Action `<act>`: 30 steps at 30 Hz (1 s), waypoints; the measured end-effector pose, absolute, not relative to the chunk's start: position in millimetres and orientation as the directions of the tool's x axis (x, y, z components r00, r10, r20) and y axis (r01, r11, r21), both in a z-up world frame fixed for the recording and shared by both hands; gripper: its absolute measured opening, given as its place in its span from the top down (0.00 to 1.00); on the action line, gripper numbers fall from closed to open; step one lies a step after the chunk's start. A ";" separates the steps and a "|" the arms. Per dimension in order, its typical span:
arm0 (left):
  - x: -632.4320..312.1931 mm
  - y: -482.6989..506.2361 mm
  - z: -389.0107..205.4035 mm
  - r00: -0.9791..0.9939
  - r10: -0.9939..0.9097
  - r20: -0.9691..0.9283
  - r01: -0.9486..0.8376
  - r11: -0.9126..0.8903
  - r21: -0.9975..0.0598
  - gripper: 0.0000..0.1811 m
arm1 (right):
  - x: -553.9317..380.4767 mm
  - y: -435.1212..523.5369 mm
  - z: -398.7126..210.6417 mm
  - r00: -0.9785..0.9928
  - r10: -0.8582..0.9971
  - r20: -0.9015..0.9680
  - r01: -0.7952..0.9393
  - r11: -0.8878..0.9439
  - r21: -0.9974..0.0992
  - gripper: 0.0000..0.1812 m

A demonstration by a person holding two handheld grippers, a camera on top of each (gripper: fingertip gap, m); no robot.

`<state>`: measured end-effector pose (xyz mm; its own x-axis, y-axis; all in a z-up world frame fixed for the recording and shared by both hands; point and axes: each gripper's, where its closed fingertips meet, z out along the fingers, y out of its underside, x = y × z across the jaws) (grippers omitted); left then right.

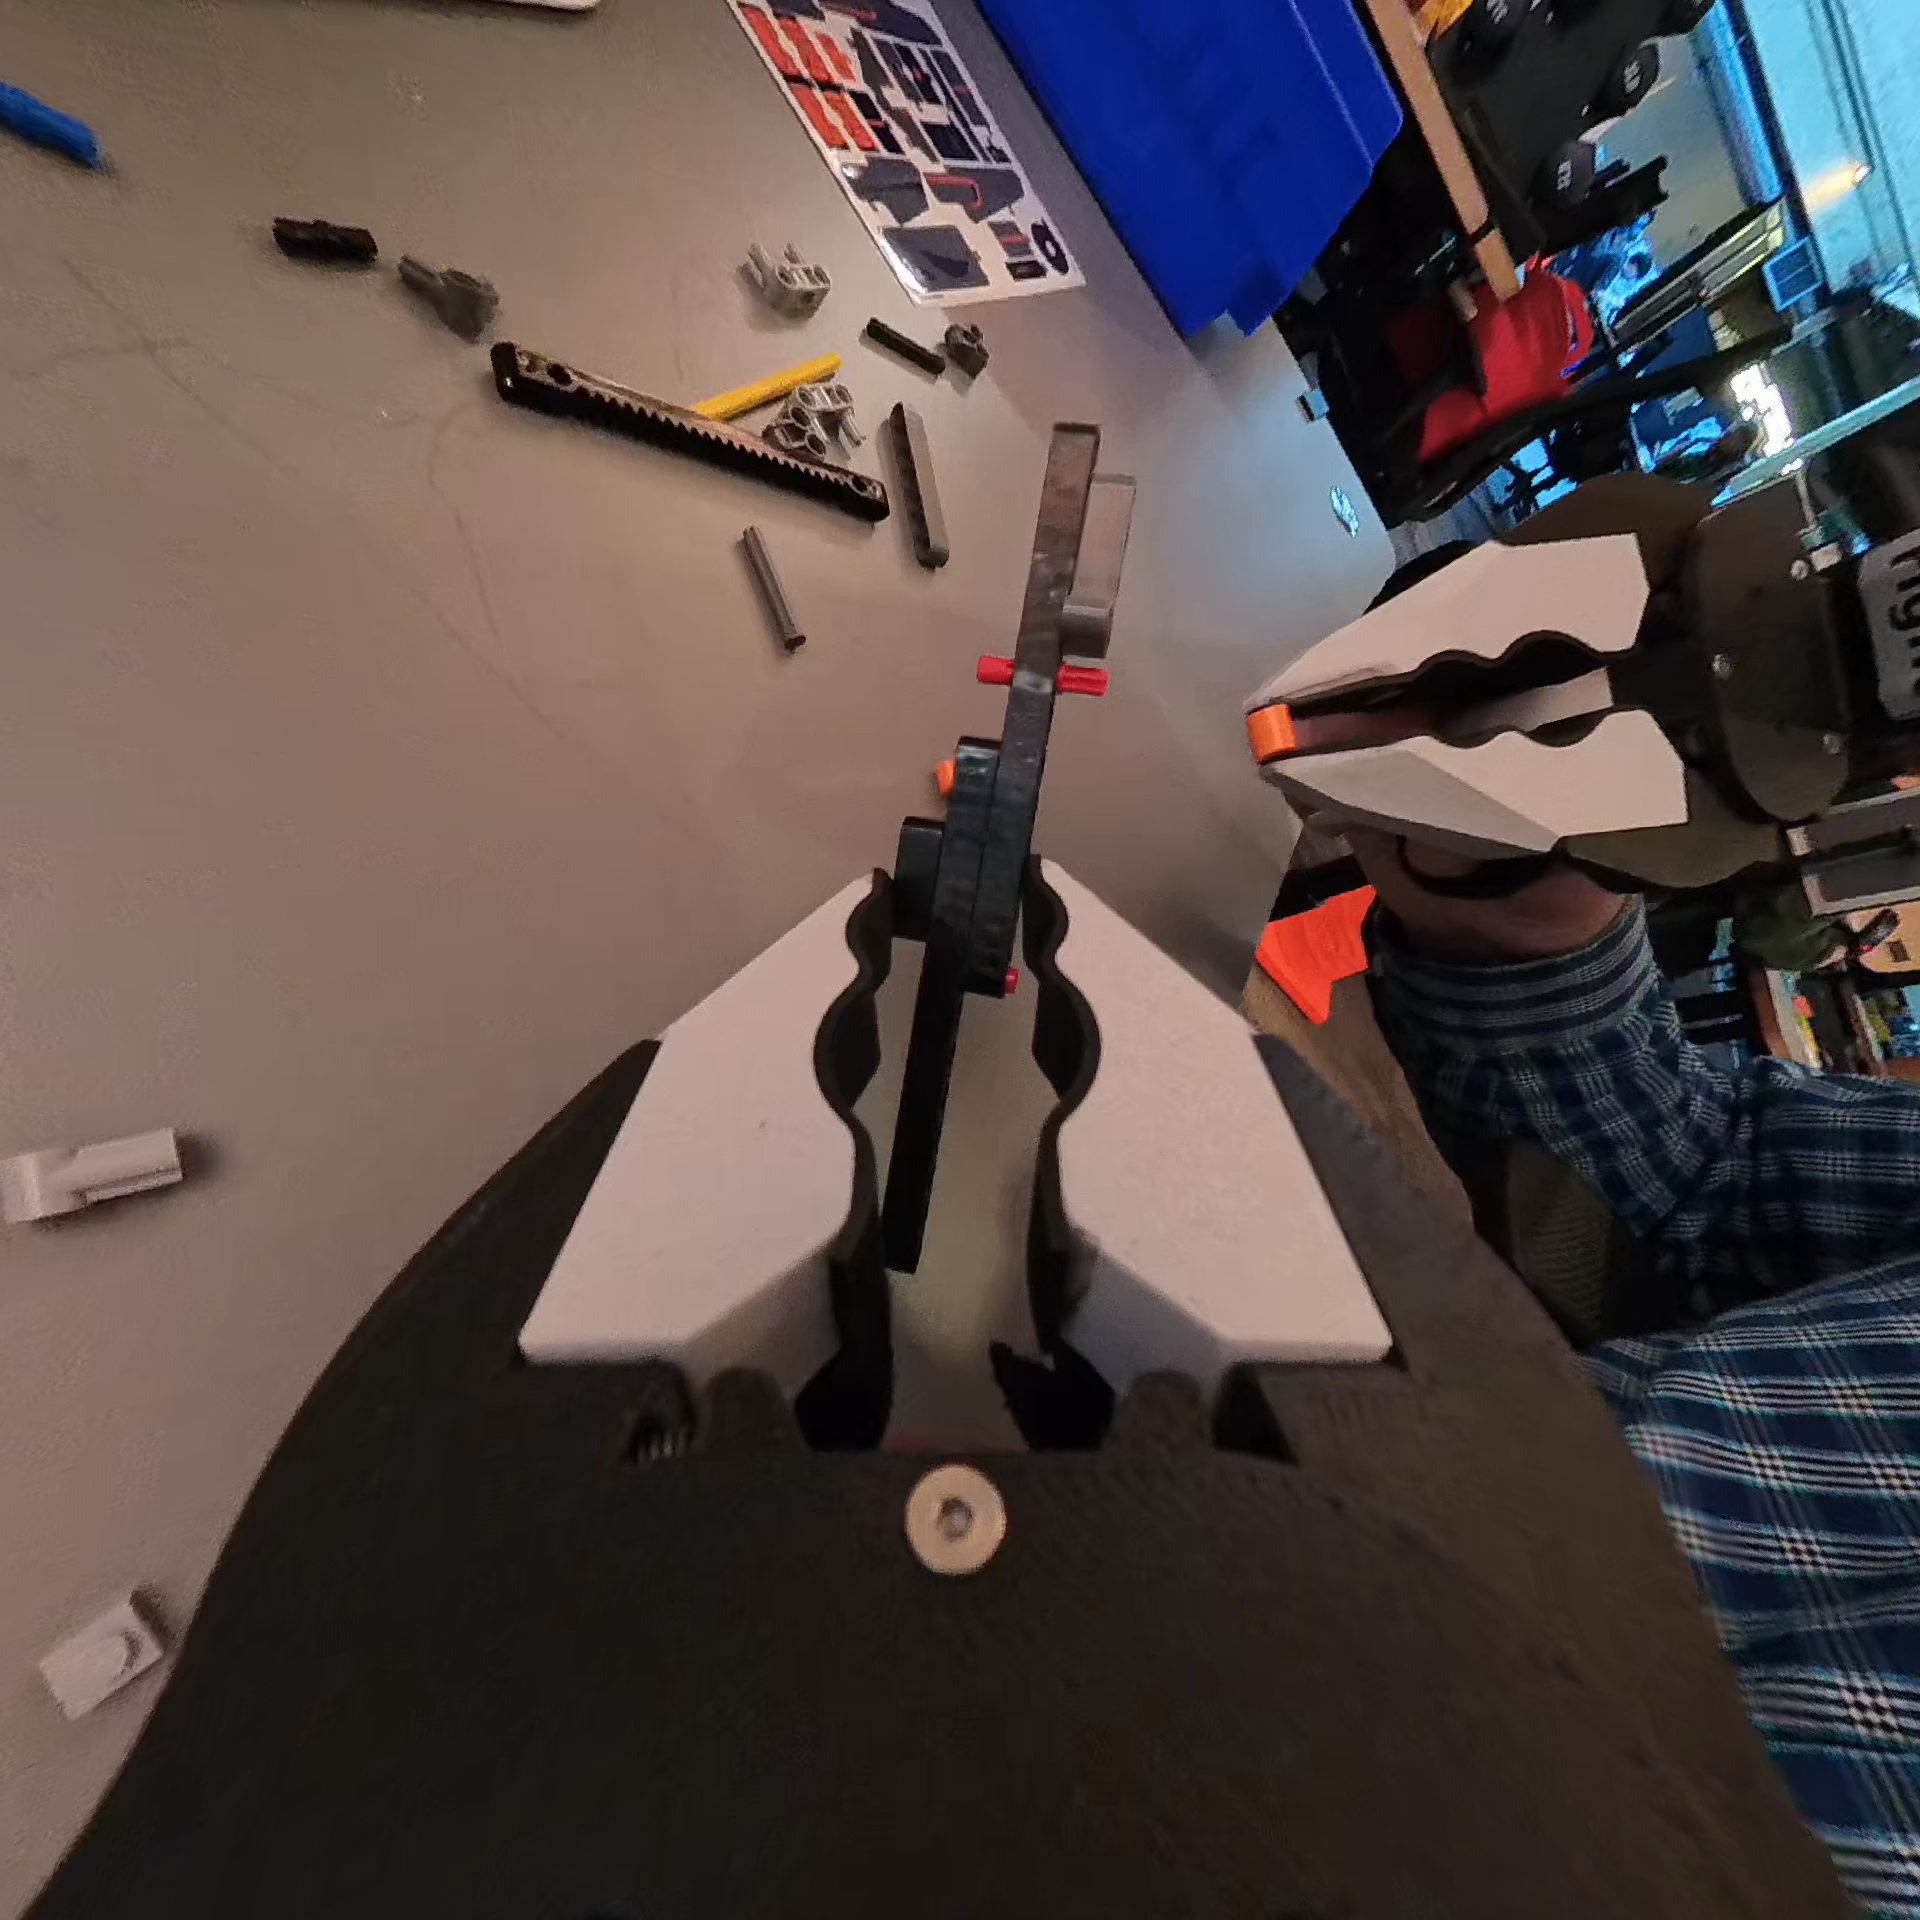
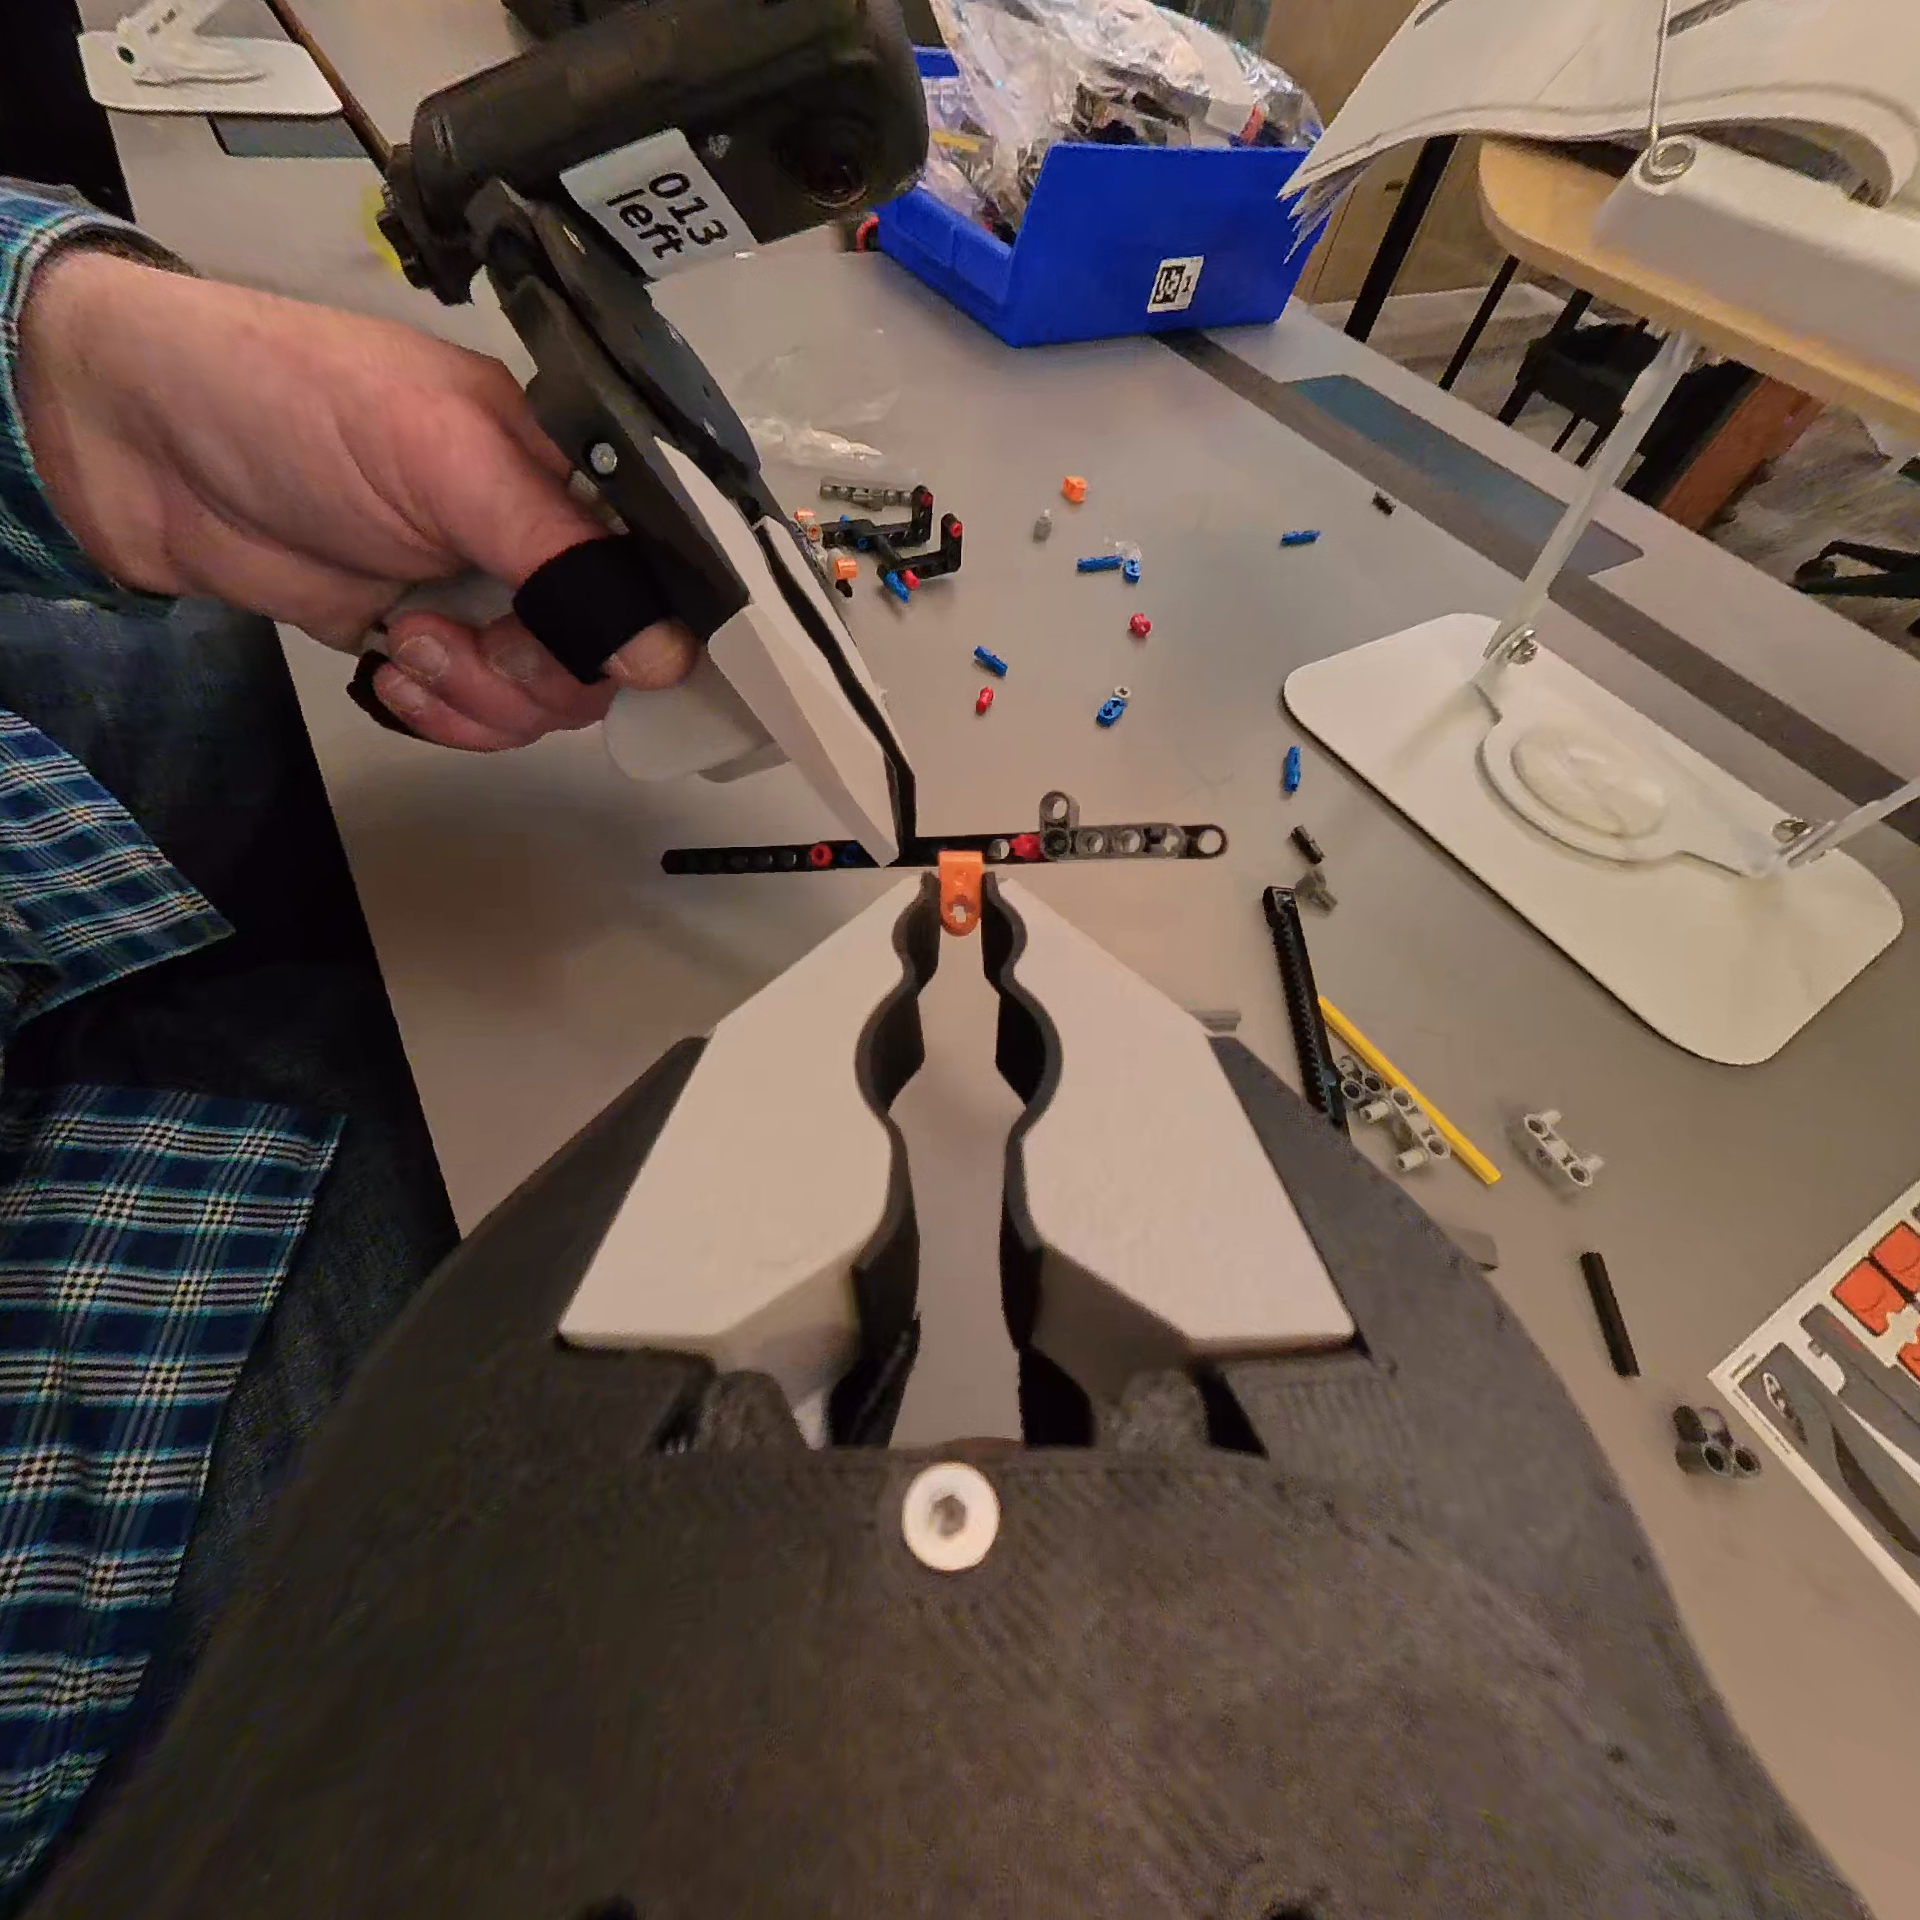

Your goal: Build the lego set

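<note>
While held aloft above the grey table point(image 2: 1195, 665), as follows:

Left gripper point(image 1: 961, 904): pinching the long black beam assembly point(image 1: 1023, 748) near its middle, fingers pressed against both faces; seen from the right wrist view point(image 2: 894, 842) coming down from the upper left, a bare hand point(image 2: 312, 499) on its handle

Black beam assembly: off the table, level across the right wrist view point(image 2: 1132, 842); red pins point(image 1: 1081, 677) through it, a grey piece point(image 1: 1101, 561) fixed near the far end

Right gripper point(image 2: 958, 894): clamped at the tips on a small orange connector point(image 2: 958, 902); from the left wrist view point(image 1: 1273, 732) off to the right, apart from the beam

Orange connector: just beside the beam's near edge, contact cannot be told

Toothed black rack point(image 1: 686, 431): flat on table, yellow axle point(image 1: 764, 387) and grey connectors point(image 1: 816, 421) beside it

Loose small parts point(image 2: 1112, 566): blue, red, orange, scattered mid-table

Sticker sheet point(image 1: 904, 145): table's far side, next to blue bin point(image 1: 1195, 145)

White stand base point(image 2: 1579, 831): right of the work area

Sleeve point(image 1: 1714, 1195): blue plaid
</note>
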<state>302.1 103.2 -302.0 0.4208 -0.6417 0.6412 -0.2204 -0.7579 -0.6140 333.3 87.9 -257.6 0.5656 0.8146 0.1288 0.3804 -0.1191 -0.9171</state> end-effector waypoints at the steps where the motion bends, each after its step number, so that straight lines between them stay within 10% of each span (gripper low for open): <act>1: 302.6 104.2 -300.6 0.417 -0.635 0.650 -0.207 -0.763 -0.613 0.87 | 332.9 88.9 -257.4 0.567 0.813 0.131 0.377 -0.116 -0.919 0.97; 30: 312.9 110.6 -271.9 0.311 -0.582 0.751 -0.044 -0.798 -0.601 0.88 | 310.3 102.1 -238.5 0.514 0.733 0.446 0.505 0.162 -0.848 0.97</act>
